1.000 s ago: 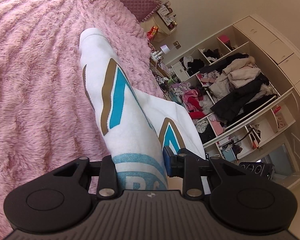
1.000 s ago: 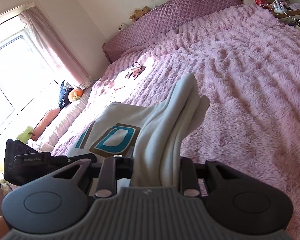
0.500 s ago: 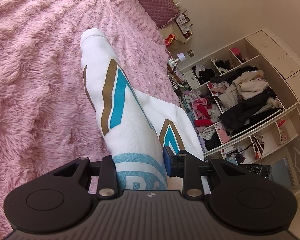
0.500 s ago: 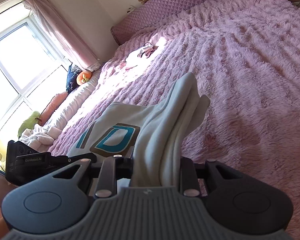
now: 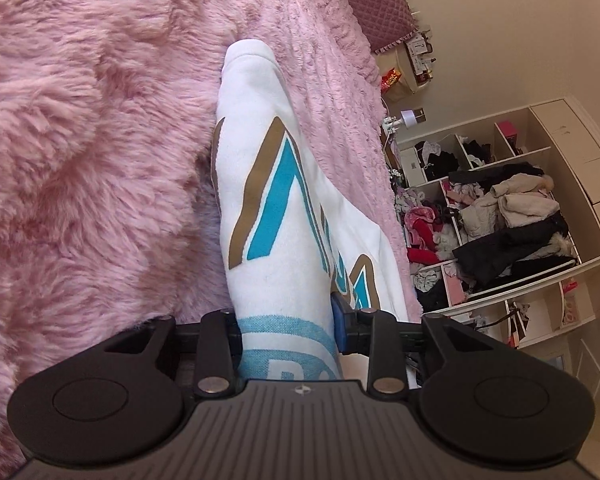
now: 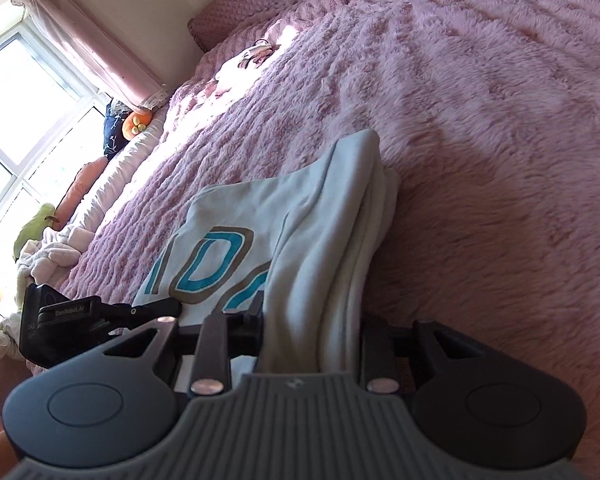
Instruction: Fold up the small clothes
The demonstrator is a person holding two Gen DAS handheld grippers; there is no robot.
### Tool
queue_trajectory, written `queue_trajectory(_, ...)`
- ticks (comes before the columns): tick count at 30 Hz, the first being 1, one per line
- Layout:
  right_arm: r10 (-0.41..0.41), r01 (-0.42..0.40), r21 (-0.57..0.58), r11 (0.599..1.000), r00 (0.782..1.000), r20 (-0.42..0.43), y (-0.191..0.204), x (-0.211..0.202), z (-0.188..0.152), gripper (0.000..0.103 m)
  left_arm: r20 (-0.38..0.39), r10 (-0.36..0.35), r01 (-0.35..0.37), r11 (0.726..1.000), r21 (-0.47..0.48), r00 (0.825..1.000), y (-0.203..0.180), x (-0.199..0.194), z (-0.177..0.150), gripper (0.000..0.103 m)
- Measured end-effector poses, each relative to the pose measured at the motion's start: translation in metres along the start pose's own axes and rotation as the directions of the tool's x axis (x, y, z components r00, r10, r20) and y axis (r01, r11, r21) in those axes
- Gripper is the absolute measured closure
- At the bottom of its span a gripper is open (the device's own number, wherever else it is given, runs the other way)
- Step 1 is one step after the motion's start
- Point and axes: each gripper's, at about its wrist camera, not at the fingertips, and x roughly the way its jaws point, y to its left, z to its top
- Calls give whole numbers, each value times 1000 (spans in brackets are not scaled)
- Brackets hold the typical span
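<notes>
- the white sweatshirt point(image 5: 276, 216), printed with teal and brown letters, is clamped at one bunched edge by the left gripper point(image 5: 288, 332).
- another gathered edge of it point(image 6: 332, 264) is pinched by the right gripper point(image 6: 308, 332).
- the garment is draped over the fluffy pink blanket point(image 6: 480, 128) on the bed.
- cluttered wardrobe shelves point(image 5: 500, 216) are seen beyond the bed.

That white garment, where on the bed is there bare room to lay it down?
Open pink blanket lies right of the white garment, up to the headboard. Small pale clothes crowd the window side.
</notes>
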Motion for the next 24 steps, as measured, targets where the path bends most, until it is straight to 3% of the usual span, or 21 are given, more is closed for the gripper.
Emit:
queue_trajectory(4,0,0,-14,1000,1000,-29,-10,-2,4,65,0,66,-66,997,25,998,-9,-18,7,58)
queue_trajectory(8,-48,50,-71,996,999,25,-4,-27,21,61,107,189,-202,971,129,976,-33,-56,15,53)
queue_trajectory(11,-42,58,-150,987,993,111,10,-42,37,61,164,102,-128,980,155,981,-51,-71,25,51)
queue_trajectory(15,-8,41,-202,979,987,162,29,-35,58,62,190,42,-76,981,179,981,-70,-56,38,47)
queue_trajectory(20,4,30,-238,971,990,142,37,1,72,66,173,26,-56,984,168,985,-63,-16,51,47)
queue_trajectory(24,-27,49,-192,980,993,113,21,32,76,66,151,74,-95,986,140,986,-41,11,62,47)
